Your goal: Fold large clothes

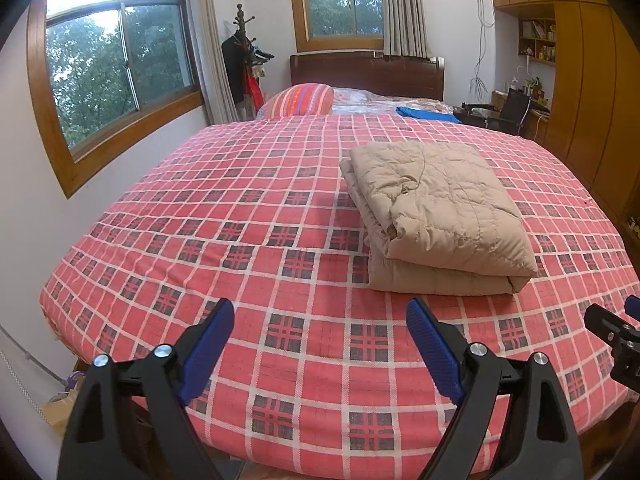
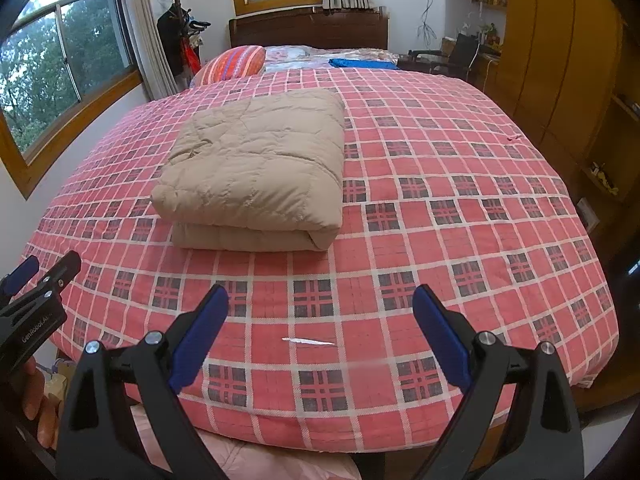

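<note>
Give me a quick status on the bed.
Left claw open, empty. Right claw open, empty. Beige padded garment folded on plaid bedspread. White scrap ahead.

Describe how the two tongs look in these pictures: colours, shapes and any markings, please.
Both look the same. The left tongs and the right tongs each have two black angular plastic arms with silver round bolts at the joints. The fingers carry blue ribbed pads on their inner sides. In the right wrist view, the left tongs' body bears white lettering, partly readable, starting "GenRobot". No cables or sleeves are visible.

bedspread (image 1: 280,216): red plaid, white grid | jacket (image 2: 256,168): beige quilted | pillow (image 1: 304,98): seemingly orange-striped
</note>
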The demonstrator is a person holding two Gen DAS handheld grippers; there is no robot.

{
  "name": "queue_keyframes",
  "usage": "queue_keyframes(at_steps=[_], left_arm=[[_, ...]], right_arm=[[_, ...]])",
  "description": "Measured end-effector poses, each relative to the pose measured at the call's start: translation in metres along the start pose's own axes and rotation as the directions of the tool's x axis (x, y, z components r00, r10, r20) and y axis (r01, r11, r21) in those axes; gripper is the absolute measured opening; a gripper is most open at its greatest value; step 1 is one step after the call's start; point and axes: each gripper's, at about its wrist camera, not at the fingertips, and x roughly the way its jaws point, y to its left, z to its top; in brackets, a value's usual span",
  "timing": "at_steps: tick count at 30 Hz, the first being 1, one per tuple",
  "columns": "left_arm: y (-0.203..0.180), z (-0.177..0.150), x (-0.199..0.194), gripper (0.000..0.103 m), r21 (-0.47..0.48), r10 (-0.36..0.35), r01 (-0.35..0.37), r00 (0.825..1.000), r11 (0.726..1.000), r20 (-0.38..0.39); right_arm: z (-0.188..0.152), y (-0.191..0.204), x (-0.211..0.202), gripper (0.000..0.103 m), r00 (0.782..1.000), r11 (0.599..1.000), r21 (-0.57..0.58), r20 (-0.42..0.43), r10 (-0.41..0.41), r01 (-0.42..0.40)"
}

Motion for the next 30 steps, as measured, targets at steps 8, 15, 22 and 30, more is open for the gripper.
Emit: queue_keyframes(at_steps=[8, 15, 22, 30], left_arm=[[0.0021, 0.0001, 0.0028, 0.088, 0.002, -0.003, 0.003, 1.000, 1.000, -0.005], [0.0026, 0.0001, 0.0037, 0.088, 0.004, -0.005, 0.005, 1.000, 1.000, -0.008], [0.0036, 0.0004, 0.0054, 0.088, 0.005, -0.005, 0.005, 1.000, 1.000, -0.005], [0.0036, 0.0008, 0.0055, 0.088, 0.006, -0.006, 0.006, 1.000, 1.000, -0.006]], right_arm=[[0.0020, 0.0009, 0.0025, 0.093, 1.000, 1.000, -0.008, -0.006, 0.006, -0.006], [0.0038, 0.0011, 0.0046, 0.093, 1.000, 1.000, -0.012, -0.009, 0.012, -0.012], [0.0039, 0.0027, 0.0046, 0.093, 1.000, 1.000, -0.027, 0.000, 0.008, -0.008], [0.0037, 0.0028, 0.0045, 0.093, 1.000, 0.999, -0.037, 0.008, 0.008, -0.008]])
